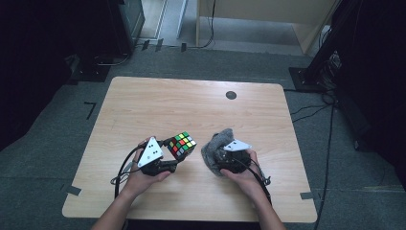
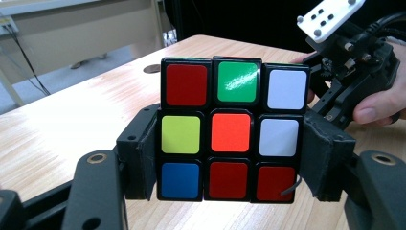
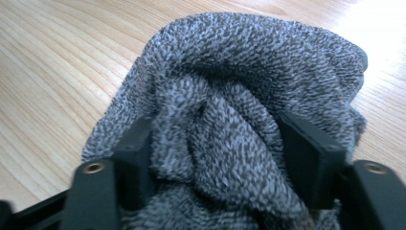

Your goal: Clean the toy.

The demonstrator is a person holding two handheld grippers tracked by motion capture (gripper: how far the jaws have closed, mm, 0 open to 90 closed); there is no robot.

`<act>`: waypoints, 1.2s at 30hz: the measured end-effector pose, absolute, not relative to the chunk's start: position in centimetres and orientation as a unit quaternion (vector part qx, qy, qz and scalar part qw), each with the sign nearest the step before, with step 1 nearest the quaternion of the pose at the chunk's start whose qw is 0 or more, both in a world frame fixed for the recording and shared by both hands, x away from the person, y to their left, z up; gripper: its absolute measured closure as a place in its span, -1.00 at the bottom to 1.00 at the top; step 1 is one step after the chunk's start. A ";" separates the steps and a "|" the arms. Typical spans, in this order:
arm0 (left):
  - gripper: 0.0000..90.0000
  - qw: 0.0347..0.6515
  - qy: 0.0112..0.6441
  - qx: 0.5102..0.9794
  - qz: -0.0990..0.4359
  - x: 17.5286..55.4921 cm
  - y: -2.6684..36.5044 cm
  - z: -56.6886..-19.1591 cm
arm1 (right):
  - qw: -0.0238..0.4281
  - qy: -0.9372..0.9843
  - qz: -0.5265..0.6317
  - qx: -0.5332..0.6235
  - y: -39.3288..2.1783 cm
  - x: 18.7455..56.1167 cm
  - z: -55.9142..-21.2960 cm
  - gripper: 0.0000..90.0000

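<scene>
Grey towelling cloth [image 3: 239,120], bunched on the desk [image 1: 143,105] between the right hand-held gripper [image 3: 225,158] pads, needs a firm pinch before wiping the puzzle cube [image 2: 233,129] that the left hand-held gripper [image 2: 230,158] clamps steady just above the wood.

Open table [image 1: 143,105] across the whole far half. Narrow gap between cube [image 1: 182,144] and grey cloth [image 1: 218,143]. Bare strip along the near edge.

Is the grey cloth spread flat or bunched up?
Bunched up: the grey cloth rises in thick folds between the right hand-held gripper jaws.
</scene>
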State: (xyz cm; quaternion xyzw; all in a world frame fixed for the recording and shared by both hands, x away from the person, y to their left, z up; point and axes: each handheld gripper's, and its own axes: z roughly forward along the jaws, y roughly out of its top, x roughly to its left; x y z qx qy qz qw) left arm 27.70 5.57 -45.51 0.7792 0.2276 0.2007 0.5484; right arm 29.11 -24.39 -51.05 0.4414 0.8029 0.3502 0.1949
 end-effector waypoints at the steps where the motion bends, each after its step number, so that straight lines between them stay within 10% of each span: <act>1: -0.25 0.548 0.227 0.779 0.201 27.7 5.6 -45.5 | 0.197 0.802 0.349 0.442 -24.4 29.1 -51.1 -0.08; 12: -0.25 0.543 0.224 0.785 0.199 27.7 5.4 -45.7 | 0.212 0.789 0.381 0.432 -24.7 28.5 -49.9 0.58; 36: -0.24 0.532 0.191 0.804 0.186 26.9 3.5 -46.5 | 0.147 0.701 0.617 0.325 -21.7 23.8 -41.9 0.60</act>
